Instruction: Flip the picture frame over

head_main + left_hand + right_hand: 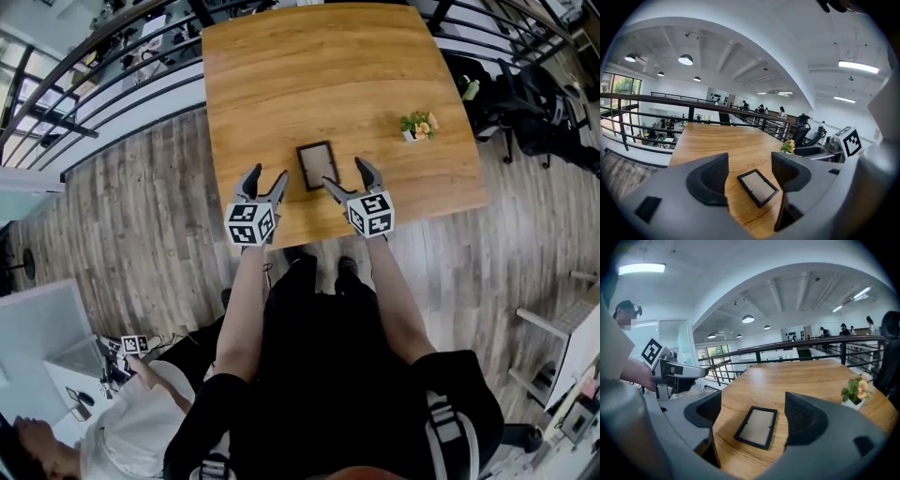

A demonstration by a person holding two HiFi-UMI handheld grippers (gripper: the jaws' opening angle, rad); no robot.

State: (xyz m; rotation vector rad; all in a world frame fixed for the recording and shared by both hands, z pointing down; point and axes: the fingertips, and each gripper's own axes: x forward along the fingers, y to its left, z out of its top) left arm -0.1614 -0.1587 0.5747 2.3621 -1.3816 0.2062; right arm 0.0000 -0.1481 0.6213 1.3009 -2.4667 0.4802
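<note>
Wooden counter (319,84) fills upper centre of head view, with bare wood wide open above frame and to both sides. Left claw (266,175) sits lower left of centre at counter's near edge, jaws wide apart, nothing between them. Right claw (343,172) sits lower right of centre, jaws equally spread, empty. Picture frame (317,165) lies flat at centre between both claws, near counter's bottom edge; right claw's nearer tip just beside its lower-right corner. Small flower pot (418,126) sits right of centre, well apart from frame.
</note>
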